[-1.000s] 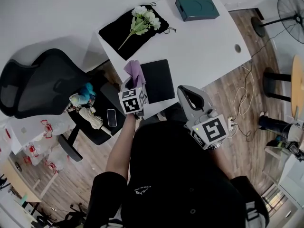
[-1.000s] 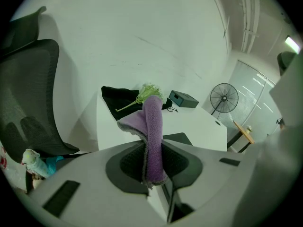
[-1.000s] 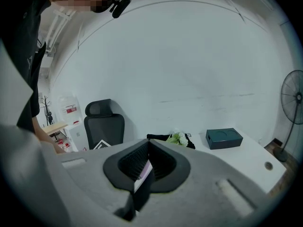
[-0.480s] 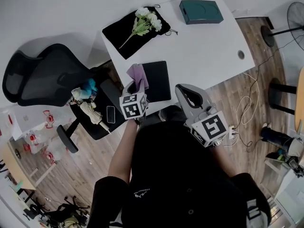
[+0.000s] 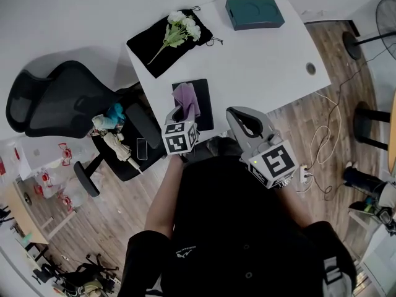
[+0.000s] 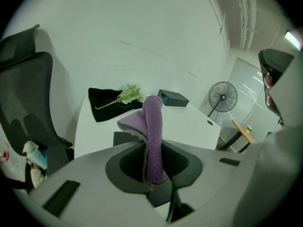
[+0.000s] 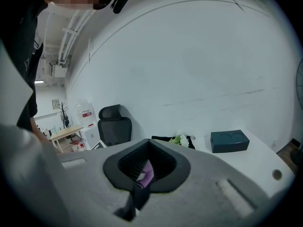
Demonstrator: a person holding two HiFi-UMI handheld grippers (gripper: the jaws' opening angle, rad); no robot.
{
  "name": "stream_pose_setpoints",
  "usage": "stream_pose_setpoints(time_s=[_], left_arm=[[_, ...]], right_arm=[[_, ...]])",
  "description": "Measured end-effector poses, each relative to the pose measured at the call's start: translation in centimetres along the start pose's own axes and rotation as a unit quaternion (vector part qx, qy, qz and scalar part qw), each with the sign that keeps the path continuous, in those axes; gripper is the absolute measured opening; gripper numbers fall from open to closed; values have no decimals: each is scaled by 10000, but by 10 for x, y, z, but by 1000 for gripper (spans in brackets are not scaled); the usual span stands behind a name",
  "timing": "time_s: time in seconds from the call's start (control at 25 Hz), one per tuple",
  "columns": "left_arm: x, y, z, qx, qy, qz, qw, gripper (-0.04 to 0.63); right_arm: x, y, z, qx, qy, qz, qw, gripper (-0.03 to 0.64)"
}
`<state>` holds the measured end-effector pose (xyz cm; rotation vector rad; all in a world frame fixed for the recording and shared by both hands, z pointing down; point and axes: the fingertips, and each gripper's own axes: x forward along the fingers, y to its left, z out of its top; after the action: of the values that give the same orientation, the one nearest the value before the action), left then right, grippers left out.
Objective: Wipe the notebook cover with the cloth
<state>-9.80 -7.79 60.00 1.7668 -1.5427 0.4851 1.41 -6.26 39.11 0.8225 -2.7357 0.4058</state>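
Two grippers are up in front of the person, at the near edge of the white surface (image 5: 266,60). The left gripper (image 5: 180,114) pinches a purple cloth (image 5: 186,98). Its jaws are pressed onto the fabric, which stands up out of them with its top folded over to one side. From the head view the cloth lies over the left half of the black notebook (image 5: 206,107), which rests flat near the surface's front edge. I cannot tell whether cloth and cover actually touch. The right gripper (image 5: 240,115) hangs to the right of the notebook, apart from it, with its jaws pressed together on nothing. Farther back on the surface, a spray of white flowers (image 5: 178,27) lies on a black pouch (image 5: 154,45), and a teal box (image 5: 255,12) sits near the far corner. A black office chair (image 5: 62,107) stands beside the surface on the left.
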Motion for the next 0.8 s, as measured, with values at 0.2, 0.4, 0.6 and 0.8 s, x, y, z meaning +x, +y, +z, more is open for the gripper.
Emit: stream_pose_setpoints(time_s=[0.2, 0.4, 0.6, 0.8], left_arm=[[20, -18, -11, 116, 191, -45, 9997, 72], [39, -27, -26, 141, 427, -36, 9990, 72], [53, -33, -39, 197, 595, 0, 9980, 72], [62, -35, -46, 271, 740, 25, 9969, 72]], right_arm=[[-11, -12, -6, -4, -3, -10, 10000, 3], [-21, -25, -11, 26, -2, -34, 10000, 3], [-27, -36, -16, 45, 2, -41, 10000, 2], [-30, -40, -17, 85, 3, -53, 10000, 3]])
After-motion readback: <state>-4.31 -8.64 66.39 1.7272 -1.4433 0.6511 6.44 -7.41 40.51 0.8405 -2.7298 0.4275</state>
